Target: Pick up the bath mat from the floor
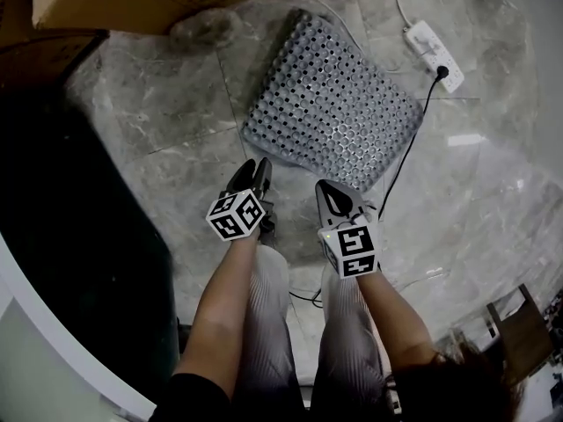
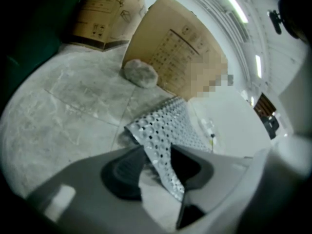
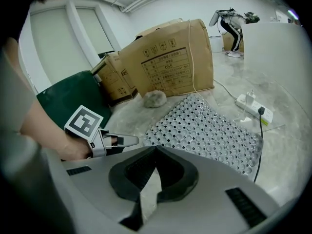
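Jaws spread, the left gripper (image 1: 256,170) frames the near left corner of the bath mat (image 1: 339,104), probably ready to pinch it. The right gripper (image 1: 325,185), pressed together and empty, hangs to its right

Head view's top edge cuts off the cardboard box (image 1: 106,5).

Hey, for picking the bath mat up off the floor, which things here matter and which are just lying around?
For the job: bath mat, left gripper, right gripper.

Lying about: cardboard boxes, power strip, grey lump by the boxes.
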`<action>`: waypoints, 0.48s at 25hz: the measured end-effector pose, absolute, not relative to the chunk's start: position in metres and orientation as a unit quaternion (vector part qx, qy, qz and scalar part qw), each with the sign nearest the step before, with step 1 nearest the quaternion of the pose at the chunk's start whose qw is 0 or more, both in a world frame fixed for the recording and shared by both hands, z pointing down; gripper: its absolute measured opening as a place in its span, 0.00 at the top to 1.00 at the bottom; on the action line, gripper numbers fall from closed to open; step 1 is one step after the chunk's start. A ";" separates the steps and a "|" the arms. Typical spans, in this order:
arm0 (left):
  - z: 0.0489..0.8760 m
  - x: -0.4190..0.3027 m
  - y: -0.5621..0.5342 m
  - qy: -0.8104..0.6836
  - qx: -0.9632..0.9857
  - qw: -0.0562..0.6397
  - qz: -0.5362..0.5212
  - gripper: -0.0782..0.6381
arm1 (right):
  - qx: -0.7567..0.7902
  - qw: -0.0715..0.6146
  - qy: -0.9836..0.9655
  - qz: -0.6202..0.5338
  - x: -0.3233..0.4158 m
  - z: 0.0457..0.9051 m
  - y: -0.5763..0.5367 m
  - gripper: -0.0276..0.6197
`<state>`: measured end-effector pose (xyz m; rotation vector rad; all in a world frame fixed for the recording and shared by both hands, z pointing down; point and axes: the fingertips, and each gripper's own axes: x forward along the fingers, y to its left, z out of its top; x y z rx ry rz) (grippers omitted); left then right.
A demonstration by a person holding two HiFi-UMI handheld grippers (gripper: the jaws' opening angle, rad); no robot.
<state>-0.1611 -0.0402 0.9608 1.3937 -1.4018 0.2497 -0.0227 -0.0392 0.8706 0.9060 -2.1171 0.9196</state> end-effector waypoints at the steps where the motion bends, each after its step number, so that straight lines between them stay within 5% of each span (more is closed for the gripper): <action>1: 0.966 -0.161 -0.041 -0.589 0.590 0.542 0.109 0.65 | 0.344 0.325 -0.808 0.351 -0.024 0.876 -0.038 0.96; 12: 1.011 -0.162 -0.056 -0.586 0.604 0.534 0.089 0.63 | 0.338 0.333 -0.810 0.346 -0.023 0.934 -0.037 0.96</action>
